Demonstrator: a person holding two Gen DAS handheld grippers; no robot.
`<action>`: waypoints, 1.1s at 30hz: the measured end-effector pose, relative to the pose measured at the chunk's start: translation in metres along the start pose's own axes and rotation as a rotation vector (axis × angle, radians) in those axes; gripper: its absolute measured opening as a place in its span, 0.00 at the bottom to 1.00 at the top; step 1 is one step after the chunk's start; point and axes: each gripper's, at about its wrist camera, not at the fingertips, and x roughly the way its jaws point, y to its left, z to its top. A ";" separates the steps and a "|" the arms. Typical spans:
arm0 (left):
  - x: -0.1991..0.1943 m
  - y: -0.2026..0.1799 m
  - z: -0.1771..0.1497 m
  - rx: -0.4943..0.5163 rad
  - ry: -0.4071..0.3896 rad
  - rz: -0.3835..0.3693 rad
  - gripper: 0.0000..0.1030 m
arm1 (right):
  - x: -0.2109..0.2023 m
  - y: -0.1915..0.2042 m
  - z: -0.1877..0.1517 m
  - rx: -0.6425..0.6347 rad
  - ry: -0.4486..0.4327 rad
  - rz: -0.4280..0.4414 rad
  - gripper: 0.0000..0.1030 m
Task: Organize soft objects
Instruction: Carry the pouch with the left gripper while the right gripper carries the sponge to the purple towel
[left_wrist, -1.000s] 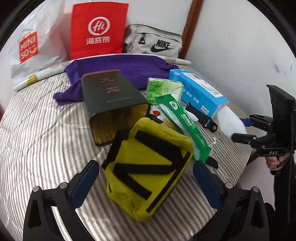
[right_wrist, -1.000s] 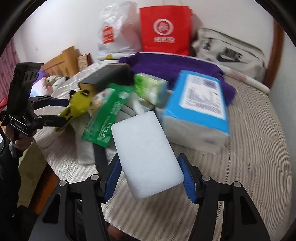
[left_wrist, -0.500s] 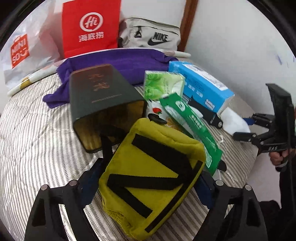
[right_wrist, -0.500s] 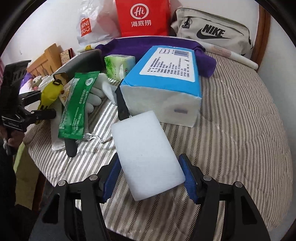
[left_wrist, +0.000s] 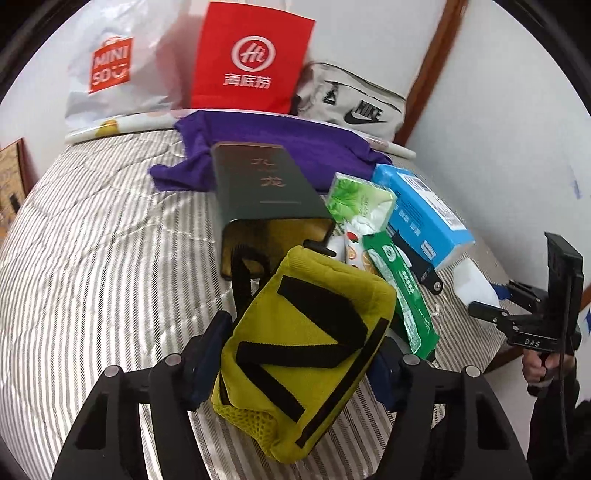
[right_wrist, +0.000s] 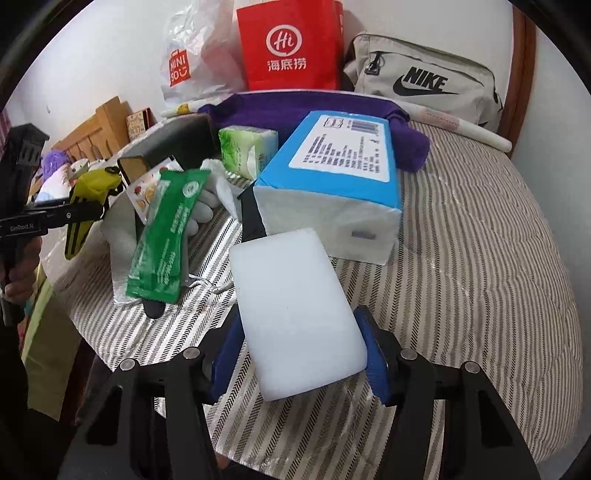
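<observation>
Fronting bare striped bedspread (right_wrist: 480, 258) rightward, unobstructed

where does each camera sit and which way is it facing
Left wrist: sits behind the left gripper, looking down across the bed at the yellow pouch in its fingers; the right gripper and a hand show at right.
Right wrist: behind the right gripper, looking down over its white sponge; the left gripper shows at left.
Shared: red bag, blue pack.

- Left gripper (left_wrist: 299, 365): black angular frame, round silver screws, dark blue pads.
- Right gripper (right_wrist: 299, 354): same black frame, silver screws, brighter blue pads (right_wrist: 375, 358).
</observation>
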 end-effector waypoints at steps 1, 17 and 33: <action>-0.002 0.001 -0.001 -0.016 -0.003 0.004 0.61 | -0.002 -0.001 0.000 0.006 -0.002 -0.002 0.57; -0.034 0.000 0.009 -0.121 -0.063 0.058 0.61 | -0.039 -0.008 0.023 0.036 -0.082 -0.007 0.57; -0.039 0.006 0.070 -0.165 -0.080 0.101 0.61 | -0.031 -0.016 0.097 0.046 -0.130 -0.014 0.57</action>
